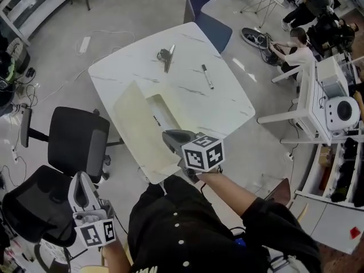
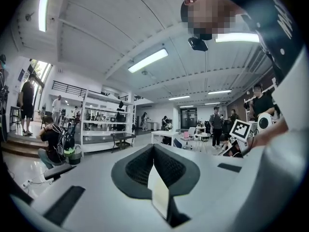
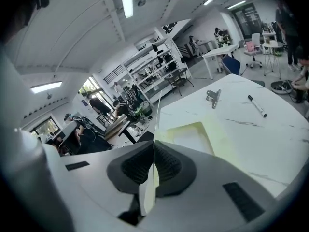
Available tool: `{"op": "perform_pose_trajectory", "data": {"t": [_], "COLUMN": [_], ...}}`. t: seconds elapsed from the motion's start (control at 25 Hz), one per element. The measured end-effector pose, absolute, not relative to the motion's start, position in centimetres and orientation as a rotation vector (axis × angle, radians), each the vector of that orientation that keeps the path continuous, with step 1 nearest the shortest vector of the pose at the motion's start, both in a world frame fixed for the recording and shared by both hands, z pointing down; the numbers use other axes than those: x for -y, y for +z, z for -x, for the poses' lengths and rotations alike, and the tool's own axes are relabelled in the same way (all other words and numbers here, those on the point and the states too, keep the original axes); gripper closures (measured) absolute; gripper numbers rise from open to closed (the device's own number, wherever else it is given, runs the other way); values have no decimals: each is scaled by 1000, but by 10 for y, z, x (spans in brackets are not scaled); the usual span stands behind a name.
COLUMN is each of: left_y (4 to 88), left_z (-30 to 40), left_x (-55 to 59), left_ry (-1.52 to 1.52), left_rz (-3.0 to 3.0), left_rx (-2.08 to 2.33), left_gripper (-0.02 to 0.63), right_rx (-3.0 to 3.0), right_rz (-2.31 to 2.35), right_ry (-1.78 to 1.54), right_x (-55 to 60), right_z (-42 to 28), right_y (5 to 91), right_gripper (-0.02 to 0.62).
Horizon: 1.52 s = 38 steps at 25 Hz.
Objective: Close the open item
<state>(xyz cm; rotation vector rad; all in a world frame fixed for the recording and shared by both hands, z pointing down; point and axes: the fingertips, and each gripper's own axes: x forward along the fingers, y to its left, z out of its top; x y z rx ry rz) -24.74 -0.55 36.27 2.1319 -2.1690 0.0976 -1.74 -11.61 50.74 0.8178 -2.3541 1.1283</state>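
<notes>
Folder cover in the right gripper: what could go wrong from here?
1. The right gripper is shut on only the thin edge of the folder cover. The cover may slip out or crease as it swings over.
2. The folder lies at the near edge of the table. The left gripper is off to the side, shut and empty, so nothing pins the base. It could slide or tip off.

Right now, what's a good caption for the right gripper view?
Right gripper shut on the lid of the pale yellow case; binder clip and marker beyond on the white table.
</notes>
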Motion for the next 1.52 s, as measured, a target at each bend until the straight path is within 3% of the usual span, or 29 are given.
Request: {"op": "perform_pose_trajectory", "data": {"t": [0.68,1.52], "left_y": [369,382], "left_z": [212,213], "left_x": [20,19], "left_ry": [264,295], "left_rz": [-2162,-2113], "left_rx": [2087,2077], "left_gripper": [588,588], "right_rx": [2328,1909], "right_rz": [-689,-990], "right_ry": [1413,764], "right_x": [179,184], "right_z": [-73,-85], "right_y": [615,669], "right_gripper": [549,497]}}
